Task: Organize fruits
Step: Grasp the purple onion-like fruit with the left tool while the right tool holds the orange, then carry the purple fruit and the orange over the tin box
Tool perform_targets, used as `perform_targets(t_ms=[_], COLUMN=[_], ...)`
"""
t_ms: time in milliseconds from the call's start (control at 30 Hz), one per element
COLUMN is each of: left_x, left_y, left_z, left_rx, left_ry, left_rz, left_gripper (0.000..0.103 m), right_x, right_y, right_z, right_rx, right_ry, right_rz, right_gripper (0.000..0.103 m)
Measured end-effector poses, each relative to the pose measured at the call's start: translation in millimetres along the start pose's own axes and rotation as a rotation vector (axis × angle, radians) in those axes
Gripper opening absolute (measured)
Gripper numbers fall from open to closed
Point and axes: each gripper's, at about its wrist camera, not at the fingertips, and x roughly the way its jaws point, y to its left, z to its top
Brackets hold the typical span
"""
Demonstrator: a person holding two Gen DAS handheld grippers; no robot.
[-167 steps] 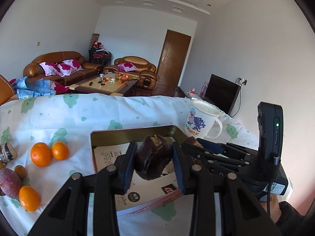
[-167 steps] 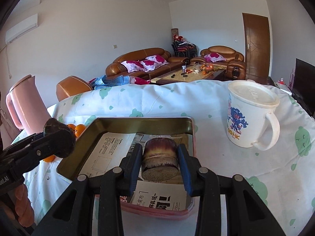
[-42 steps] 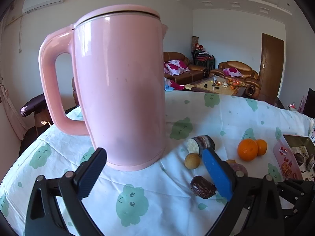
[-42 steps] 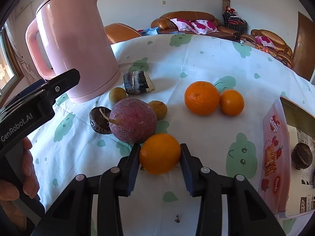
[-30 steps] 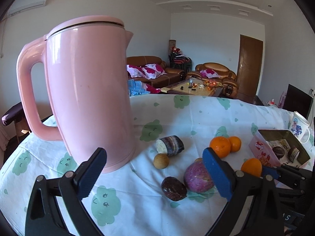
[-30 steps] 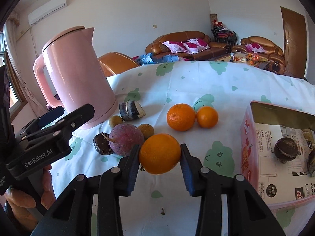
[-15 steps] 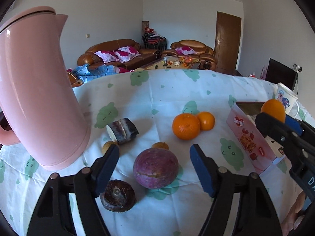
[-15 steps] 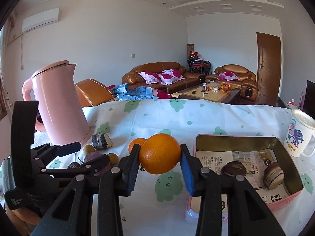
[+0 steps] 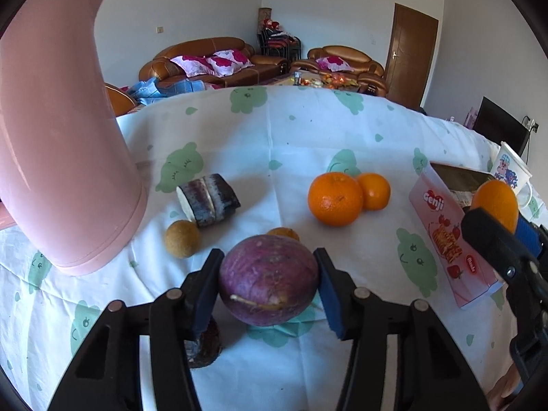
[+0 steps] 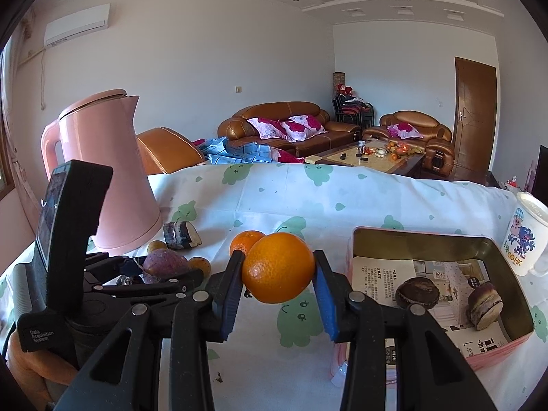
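A round purple fruit [image 9: 269, 284] rests on the green-patterned tablecloth between the fingers of my left gripper [image 9: 268, 257]. Its jaws are closing and both blue pads touch the fruit's sides. My right gripper [image 10: 278, 260] is shut on an orange [image 10: 278, 267], held in the air left of the pink tin box [image 10: 421, 234]. Two dark fruits [image 10: 417, 291] lie on paper inside the box. The left wrist view shows the held orange [image 9: 496, 202] at the far right, by the box.
A tall pink kettle [image 9: 61, 157] stands at the left. Near the purple fruit lie two oranges [image 9: 335, 198], a cut dark stalk piece [image 9: 209, 198], a small brown fruit [image 9: 182, 238] and a dark fruit [image 9: 205, 346]. A white mug [image 10: 525, 236] stands beyond the box.
My left gripper swung away from the kettle, came down over the purple fruit and narrowed from wide open onto it. The right gripper lifted its orange and carried it toward the box.
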Motion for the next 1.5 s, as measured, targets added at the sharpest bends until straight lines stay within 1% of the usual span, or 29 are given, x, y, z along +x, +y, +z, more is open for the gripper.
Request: perform_targets(t_ms=[100, 167, 267, 333, 633, 833, 1267, 1500], left_x=[-16, -24, -33, -37, -50, -58, -69, -74], left_y=[4, 4, 5, 6, -3, -15, -29, -42], left_z=[-1, -1, -3, -3, -12, -16, -25, -30], left_rx=[-0.019, -0.022, -0.035, -0.053, -0.082, -0.071, -0.102, -0.087], left_ry=[-0.085, -0.127, -0.172, -0.192, -0.235, -0.255, -0.271, -0.281], left_rz=[0.041, 0.072, 0.122, 0.128, 0.162, 0.180, 0.172, 0.170], left_gripper=[0.055, 0.055, 0.055, 0.055, 0.055, 0.055, 0.055, 0.055], right_x=[-1, -2, -5, -5, -9, -14, -29, -39], right_y=[4, 6, 8, 8, 11, 6, -8, -19], right_z=[-1, -2, -2, -2, -4, -6, -12, -15], right_rx=[-0.016, -0.031, -0.038, -0.039, -0.068, -0.058, -0.072, -0.084], right_ry=[-0.009, -0.016, -0.029, -0.030, -0.039, -0.035, -0.042, -0.051], right_rz=[-0.003, -0.013, -0.016, -0.019, -0.023, -0.023, -0.043, -0.059], right_gripper=[0.042, 0.042, 0.042, 0.042, 0.042, 0.042, 0.042, 0.042])
